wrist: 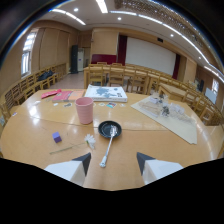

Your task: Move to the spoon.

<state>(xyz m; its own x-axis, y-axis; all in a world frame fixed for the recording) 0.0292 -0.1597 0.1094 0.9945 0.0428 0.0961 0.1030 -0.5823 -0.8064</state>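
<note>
Hovering wide open and empty, the jaws of the gripper [114, 161] frame the white spoon [109, 146] at lower centre, its bowl resting in a small black pan [109, 129] on the tabletop [165, 145]. Light, stiff, probably slippery; the slim handle looks best for gripping.

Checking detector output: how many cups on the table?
1. The pink cup stands upright beyond the open jaws, behind and beside the black pan holding the spoon. More could be hidden among the far clutter.
</note>
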